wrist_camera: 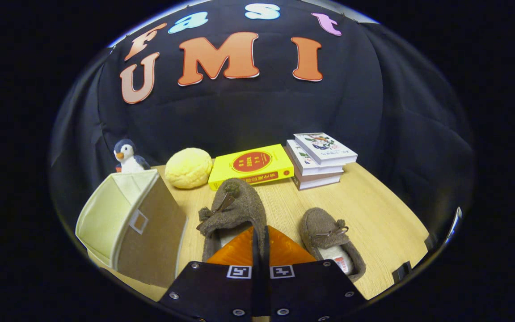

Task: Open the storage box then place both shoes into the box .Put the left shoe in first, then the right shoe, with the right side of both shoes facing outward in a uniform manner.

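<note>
Two brown fuzzy slippers with little bows are in the gripper view. One slipper (235,208) sits right at my fingers, toe pointing away, and its right rim is pinched between them. My gripper (260,232) is shut on that rim. The other slipper (329,239) lies on the wooden table (373,201) just right of the fingers, apart from them. The storage box (128,219), brown outside and cream inside, stands left of the held slipper with its cream opening showing. I cannot tell whether the held slipper is off the table.
Beyond the slippers, along the back of the table, are a yellow round cushion (189,167), a yellow book (252,167) and a stack of white books (320,158). A toy penguin (127,156) stands behind the box. The table's edge curves round at the right.
</note>
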Available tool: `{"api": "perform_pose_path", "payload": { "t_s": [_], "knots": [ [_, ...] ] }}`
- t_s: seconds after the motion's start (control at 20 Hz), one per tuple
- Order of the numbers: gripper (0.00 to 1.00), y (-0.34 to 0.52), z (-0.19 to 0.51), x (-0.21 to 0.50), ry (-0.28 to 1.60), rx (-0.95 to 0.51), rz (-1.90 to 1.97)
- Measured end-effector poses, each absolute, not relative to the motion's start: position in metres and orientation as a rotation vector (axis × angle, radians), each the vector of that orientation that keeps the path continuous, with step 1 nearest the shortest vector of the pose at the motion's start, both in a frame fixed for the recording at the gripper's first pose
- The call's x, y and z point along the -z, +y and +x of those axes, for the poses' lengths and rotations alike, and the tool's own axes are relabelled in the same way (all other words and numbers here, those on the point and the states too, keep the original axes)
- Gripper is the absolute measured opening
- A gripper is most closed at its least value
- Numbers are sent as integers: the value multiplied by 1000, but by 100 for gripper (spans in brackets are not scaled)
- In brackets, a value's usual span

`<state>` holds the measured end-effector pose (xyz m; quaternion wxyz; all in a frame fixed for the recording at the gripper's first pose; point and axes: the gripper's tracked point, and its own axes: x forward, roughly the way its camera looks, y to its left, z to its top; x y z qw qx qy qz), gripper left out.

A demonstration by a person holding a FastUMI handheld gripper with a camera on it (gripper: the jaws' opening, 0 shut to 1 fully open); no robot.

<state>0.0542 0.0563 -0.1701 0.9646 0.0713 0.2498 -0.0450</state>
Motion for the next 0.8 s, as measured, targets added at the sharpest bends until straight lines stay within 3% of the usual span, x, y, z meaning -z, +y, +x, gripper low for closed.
{"api": "perform_pose_path", "payload": {
  "t_s": [0.4, 0.8],
  "knots": [
    [1, 149, 59, 76, 408, 32, 207],
    [1, 276, 62, 87, 474, -89, 262]
  ]
}}
